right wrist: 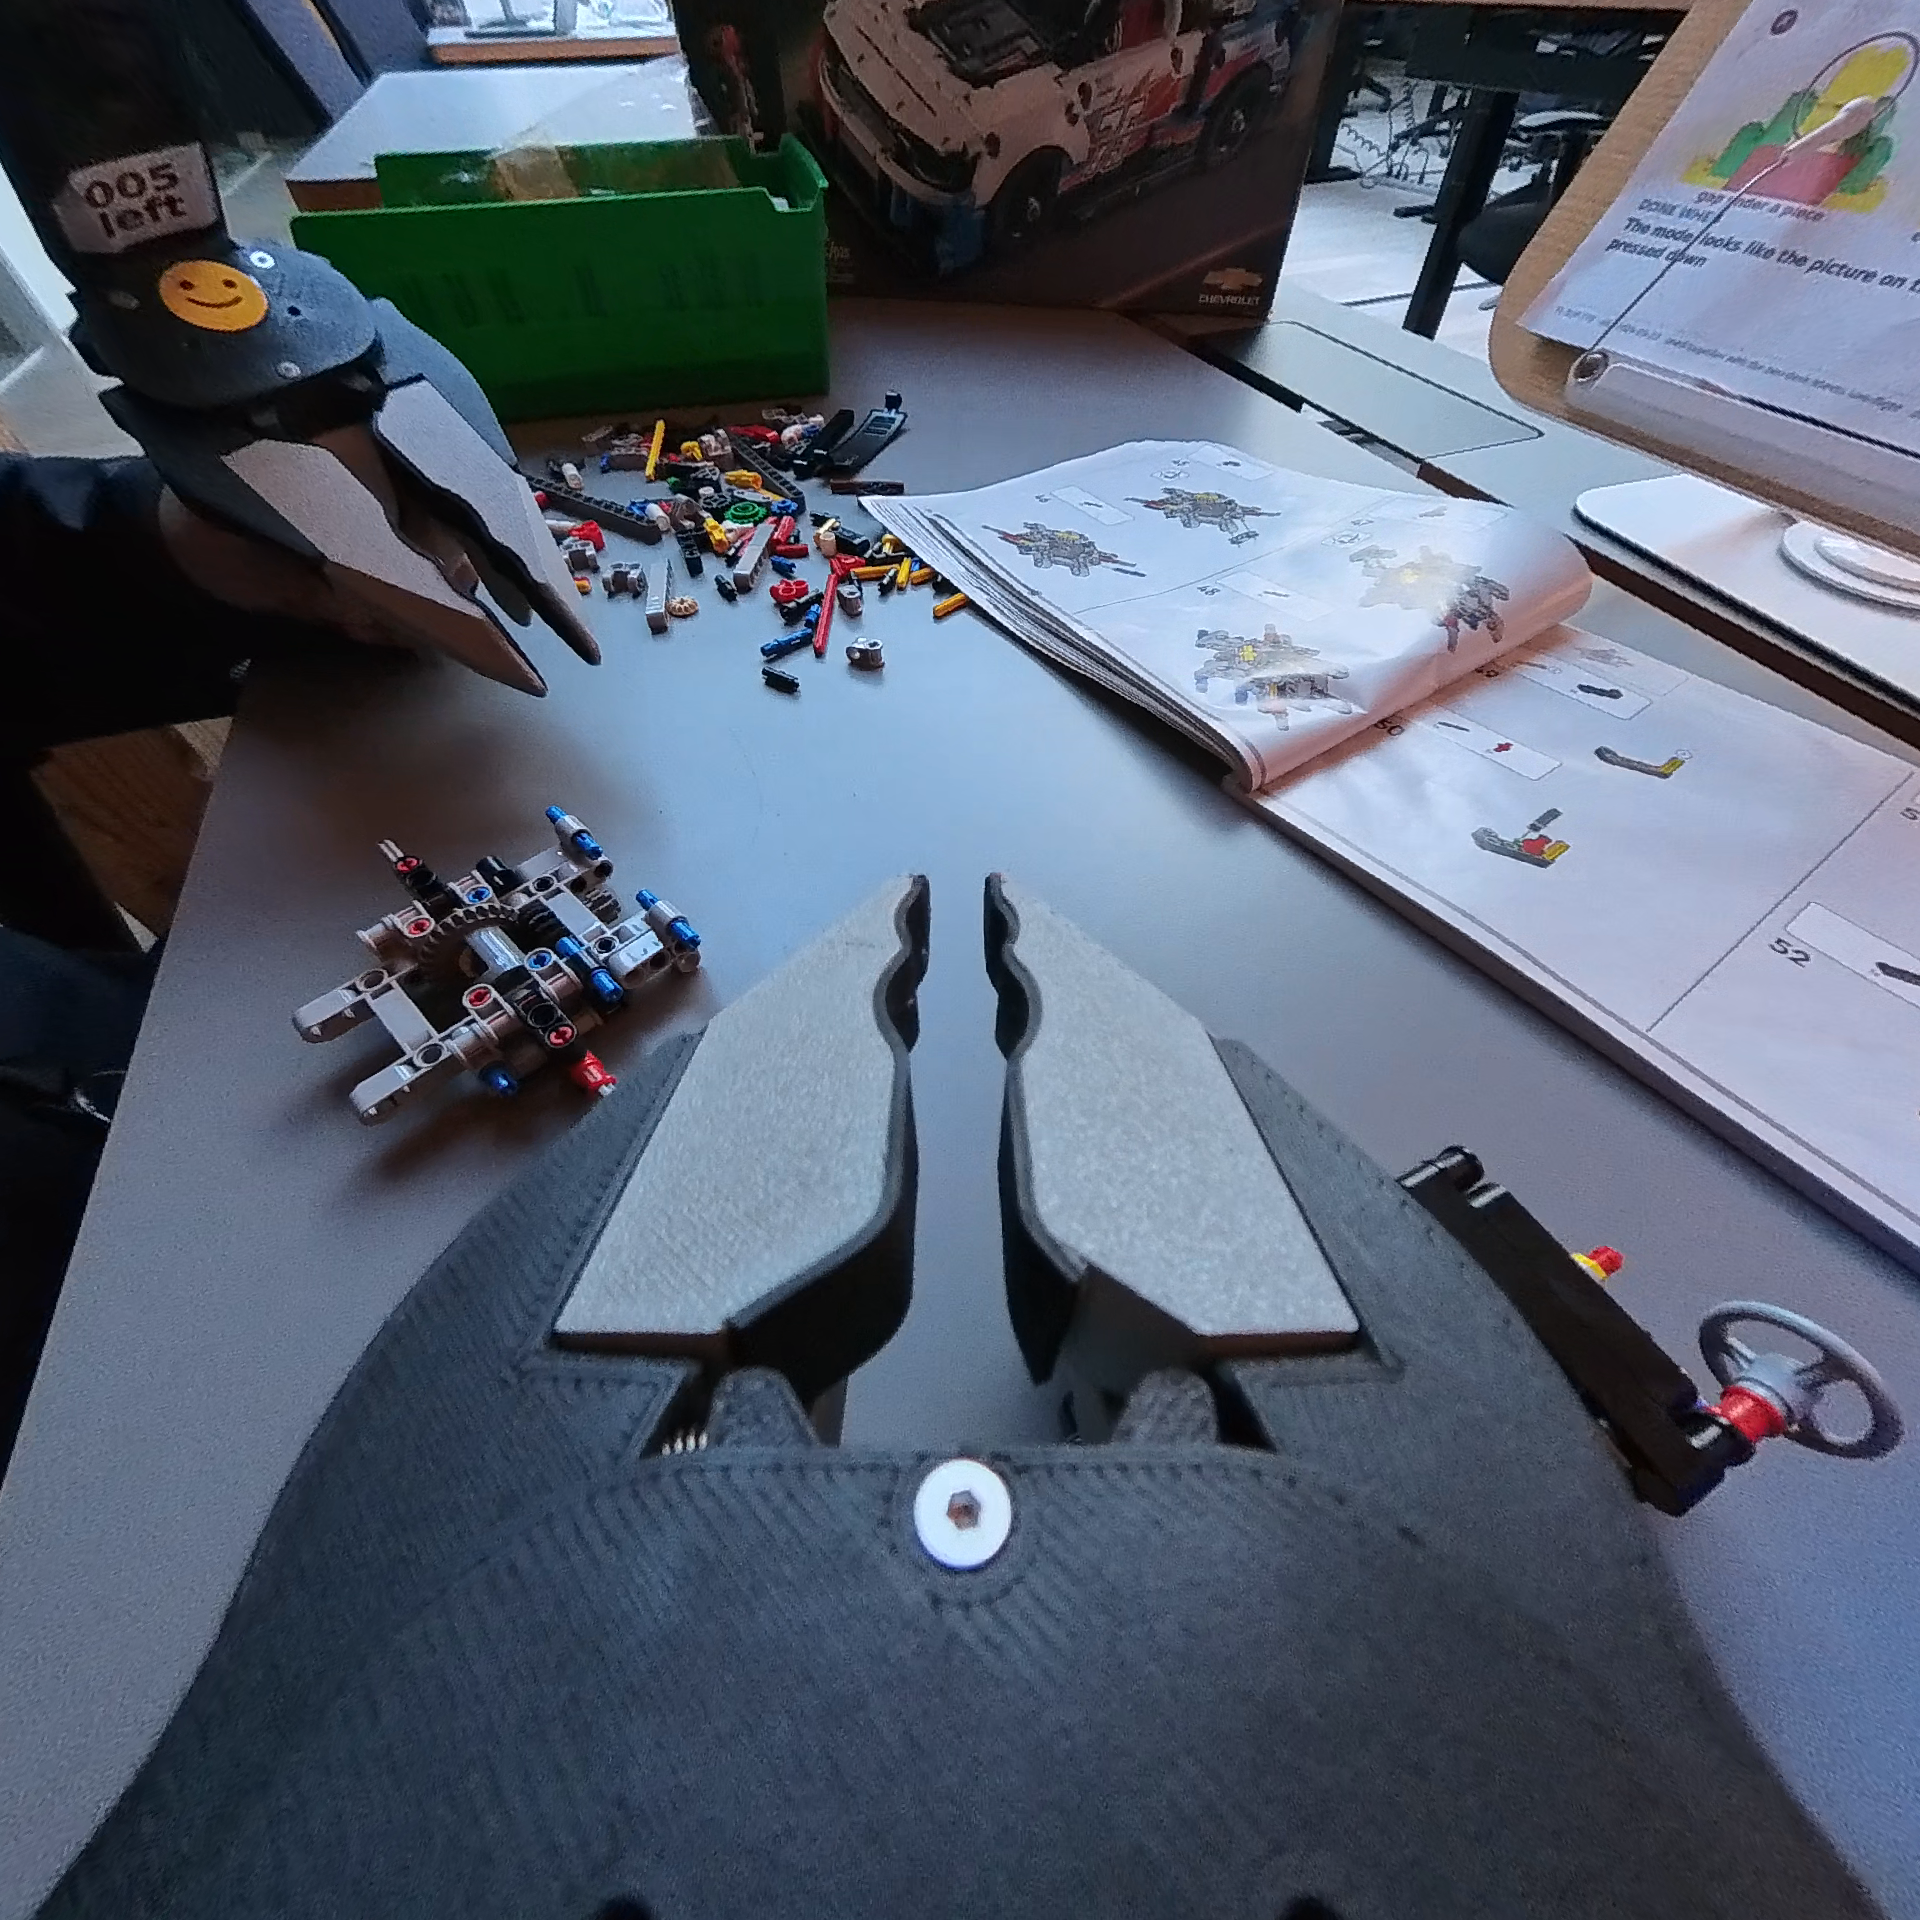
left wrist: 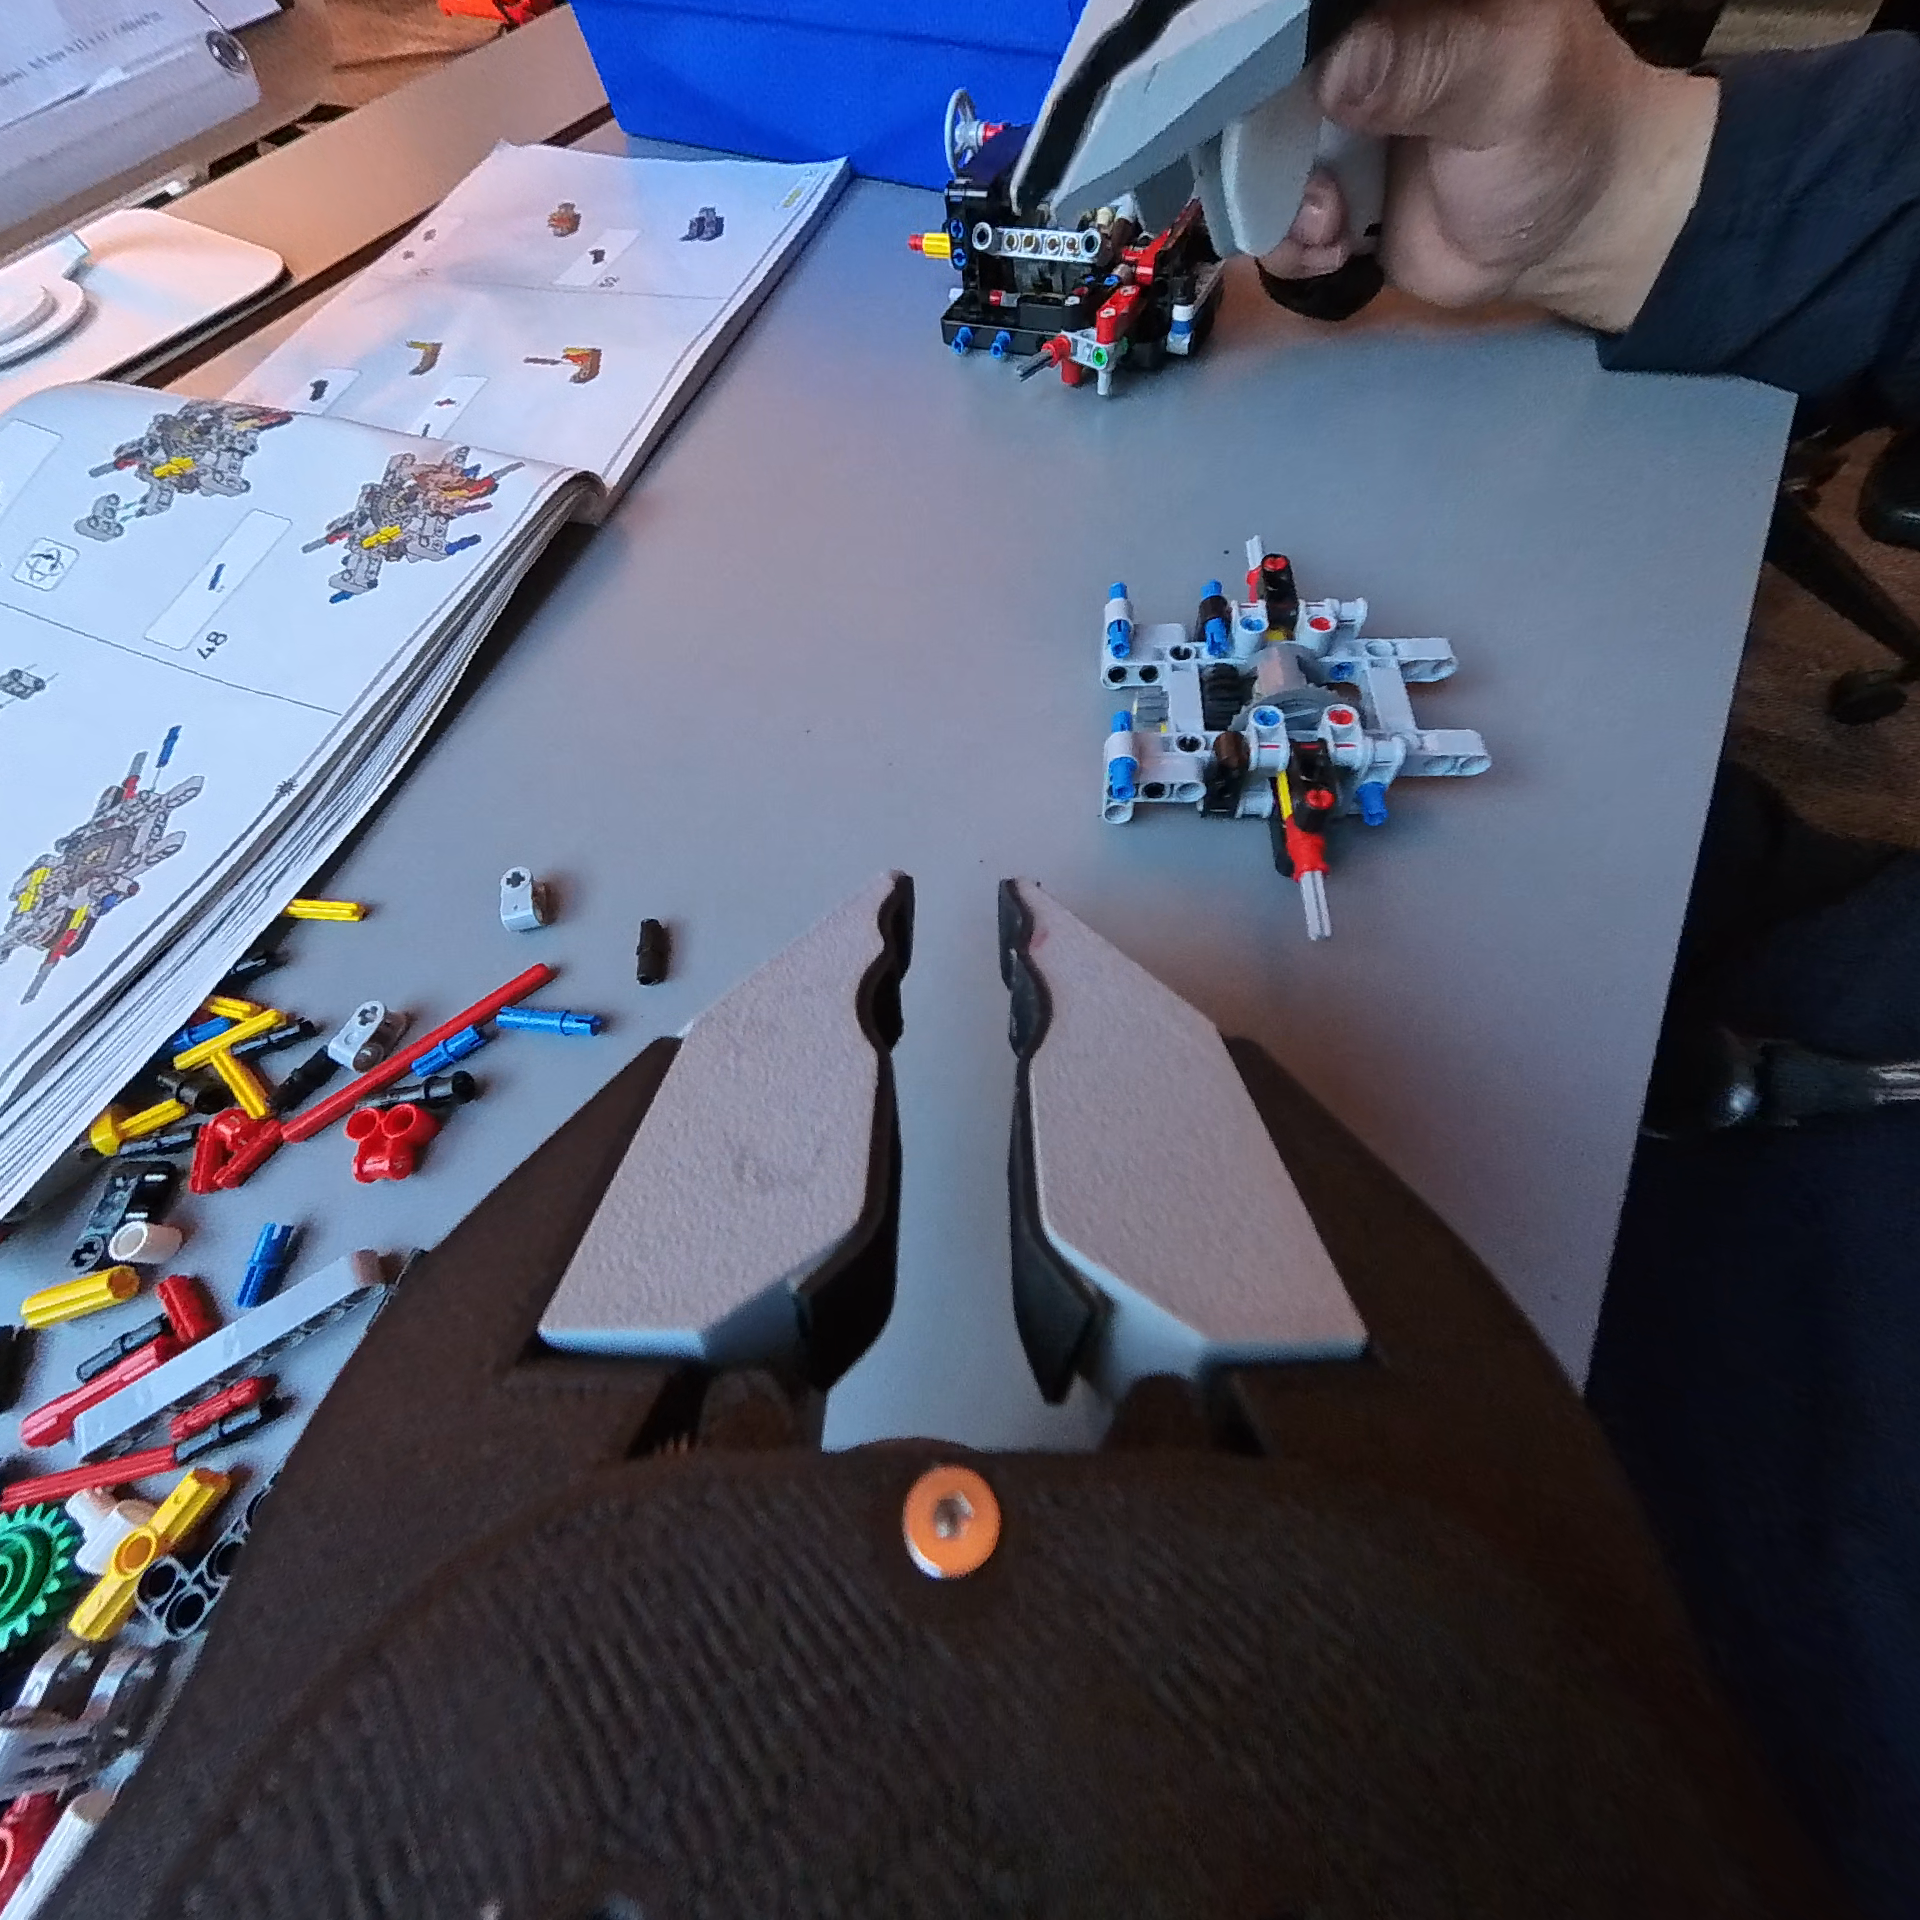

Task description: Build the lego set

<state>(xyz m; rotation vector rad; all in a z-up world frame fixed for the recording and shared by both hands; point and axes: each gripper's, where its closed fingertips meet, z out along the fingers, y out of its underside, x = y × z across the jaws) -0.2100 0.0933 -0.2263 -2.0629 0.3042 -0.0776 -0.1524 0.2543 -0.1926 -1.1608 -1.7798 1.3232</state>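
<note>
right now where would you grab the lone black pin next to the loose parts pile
Grip the black pin across its middle, coming straight down from above. It lies flat on the grey table, apart from the pile, with bare table on both long sides, so narrow jaws should fit either side of it.

Claws: two, the left claw (left wrist: 956, 904) and the right claw (right wrist: 956, 899), each with two fingers standing slightly apart on nothing.
Built brick assemblies: two, a light grey frame (left wrist: 1283, 717) and a black, red-trimmed block (left wrist: 1081, 286).
Open instruction booklets: one (left wrist: 312, 540).
Storage bins: two, one green bin (right wrist: 582, 270) and one blue bin (left wrist: 810, 83).
Printed cartons: one (right wrist: 1049, 145).
Loose small parts: one scattered pile (right wrist: 748, 530), too many to count.
Hands in view: one (left wrist: 1496, 177).
</note>
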